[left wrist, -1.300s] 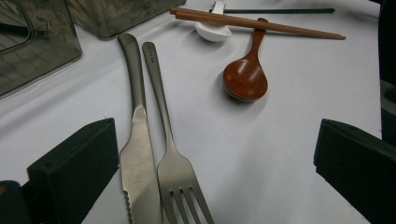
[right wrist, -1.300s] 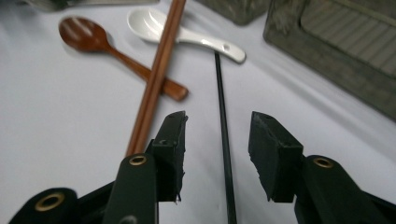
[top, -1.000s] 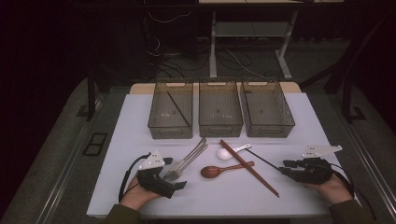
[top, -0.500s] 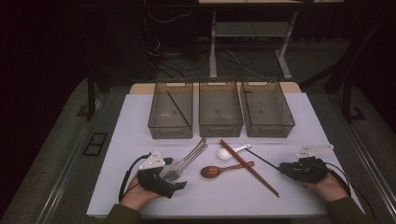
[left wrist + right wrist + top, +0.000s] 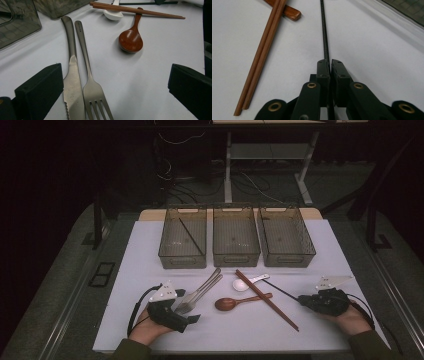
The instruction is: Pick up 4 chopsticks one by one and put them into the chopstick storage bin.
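**Right gripper clamps the black chopstick for sorting**

The right gripper has just been closing, and its 2 jaws now stand together on the near end of the black chopstick, which runs straight out from between the pads. The stick lies flat on the counter, just right of the brown chopstick pair, its far tip near the white spoon.

To do this step well, I judge the lift should come straight up and level, since the hold sits at 1 end and the long free part can sag or swing into the brown chopstick pair. A matching black stick already lies in the left bin, so that bin looks like the target; the stick should enter slanted, as the bin seems shorter than it.

The left gripper rests left of the brown chopstick pair, jaws wide apart and holding nothing, with the knife and fork lying between them.
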Available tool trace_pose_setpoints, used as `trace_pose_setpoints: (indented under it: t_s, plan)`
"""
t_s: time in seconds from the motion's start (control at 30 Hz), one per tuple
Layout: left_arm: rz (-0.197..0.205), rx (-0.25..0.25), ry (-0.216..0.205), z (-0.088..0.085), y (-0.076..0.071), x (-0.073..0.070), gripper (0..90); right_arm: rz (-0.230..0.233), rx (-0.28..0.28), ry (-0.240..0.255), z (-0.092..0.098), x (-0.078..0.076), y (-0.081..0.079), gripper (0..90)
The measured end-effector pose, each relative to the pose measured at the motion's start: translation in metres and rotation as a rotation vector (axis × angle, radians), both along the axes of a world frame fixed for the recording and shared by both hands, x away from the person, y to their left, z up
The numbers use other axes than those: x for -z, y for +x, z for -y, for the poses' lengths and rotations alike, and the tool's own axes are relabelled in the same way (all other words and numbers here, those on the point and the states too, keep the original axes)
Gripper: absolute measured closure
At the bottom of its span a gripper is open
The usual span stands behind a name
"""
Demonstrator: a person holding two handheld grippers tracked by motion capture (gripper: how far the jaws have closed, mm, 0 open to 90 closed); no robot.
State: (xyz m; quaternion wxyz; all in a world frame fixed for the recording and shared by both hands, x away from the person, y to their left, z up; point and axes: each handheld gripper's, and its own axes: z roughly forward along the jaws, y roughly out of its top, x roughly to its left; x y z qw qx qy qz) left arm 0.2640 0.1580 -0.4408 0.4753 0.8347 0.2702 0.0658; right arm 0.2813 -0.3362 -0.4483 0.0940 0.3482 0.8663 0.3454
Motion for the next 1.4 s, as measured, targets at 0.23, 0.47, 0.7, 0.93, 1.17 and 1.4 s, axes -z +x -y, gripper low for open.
trace_pose_setpoints:
  t_s: [0.23,0.47,0.7,0.93,1.17,1.4]
  plan:
    - [0.0,0.001,0.0,0.0,0.0,0.0,0.0,0.008,-0.011,-0.008,0.0,0.0,0.0,85.2]
    - [-0.001,-0.001,-0.003,-0.001,0.0,0.0,0.0,-0.004,-0.03,0.004,0.004,-0.003,-0.001,85.3]
    - [-0.001,-0.006,-0.007,-0.001,0.0,0.0,0.0,-0.005,-0.029,0.019,0.011,-0.009,-0.006,85.3]
    - [0.0,-0.008,-0.01,-0.001,0.0,0.0,0.0,0.0,-0.028,0.029,0.019,-0.013,-0.015,85.3]
    - [0.001,-0.003,-0.003,0.0,0.0,-0.001,0.0,0.011,-0.031,0.054,0.027,-0.018,-0.022,85.4]
    - [0.003,0.002,-0.003,0.0,0.0,-0.001,0.0,0.048,-0.024,0.106,0.033,-0.03,-0.024,85.4]
